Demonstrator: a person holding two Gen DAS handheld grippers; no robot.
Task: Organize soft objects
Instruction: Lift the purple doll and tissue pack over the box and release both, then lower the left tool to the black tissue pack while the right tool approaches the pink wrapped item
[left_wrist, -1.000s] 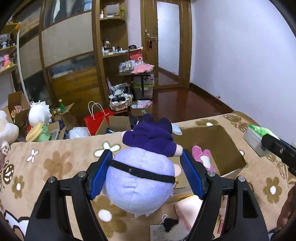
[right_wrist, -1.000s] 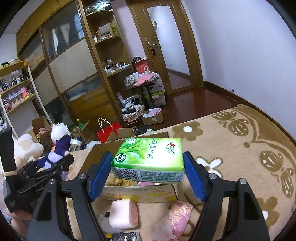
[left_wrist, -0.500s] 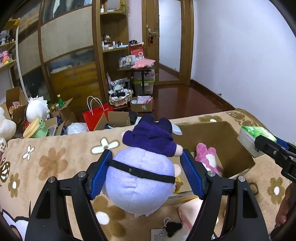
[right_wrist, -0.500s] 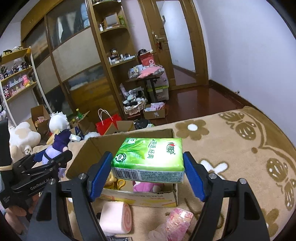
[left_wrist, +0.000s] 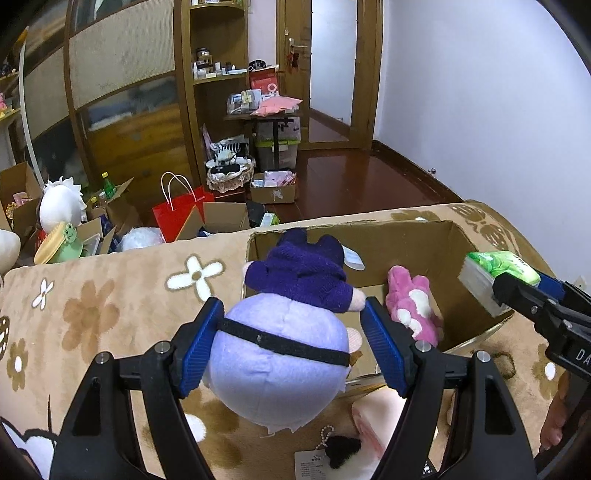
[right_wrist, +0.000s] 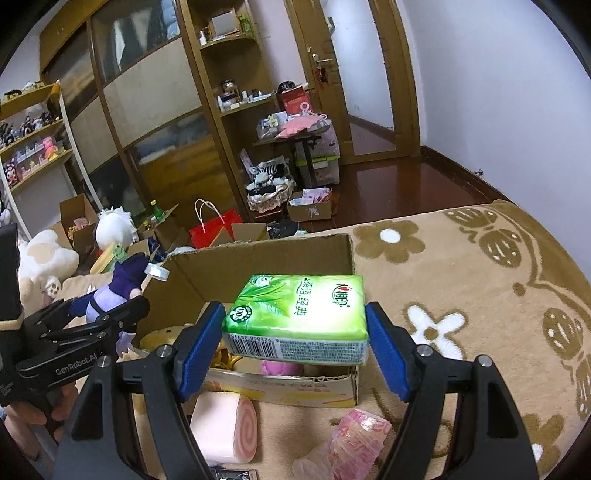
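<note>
Plush doll: a lilac doll (left_wrist: 277, 354) in a purple jumper, clamped between the blue pads of the left gripper (left_wrist: 293, 347), held above the near left corner of the cardboard box (left_wrist: 476, 317).
Tissue pack: a green pack (right_wrist: 297, 319) pinched across its short ends by the right gripper (right_wrist: 295, 347), hanging over the box's open top near its front wall.
Jaws: both pairs closed on their loads, the left on the doll's round body, the right on the pack; neither has loosened over the last second.
Box: stands on a beige flowered blanket (left_wrist: 110, 295) spread over a bed; a pink plush (left_wrist: 410, 308) and something yellow already lie inside.
Just changed: both hands have come forward and lower, so the box's opening now fills more of each view and the doll has passed from beside the box to over its edge.
Meaning for the task: my judgement is that both items are in the last stretch of transport, close to release into the box.
Left outside: a pink swirl-roll cushion (right_wrist: 223, 426) and a pink crinkled packet (right_wrist: 354, 439) lie on the blanket just in front of the box, probably next to go in.
Risk: the doll sits near the box's corner and could catch the rim if let go too soon.
</note>
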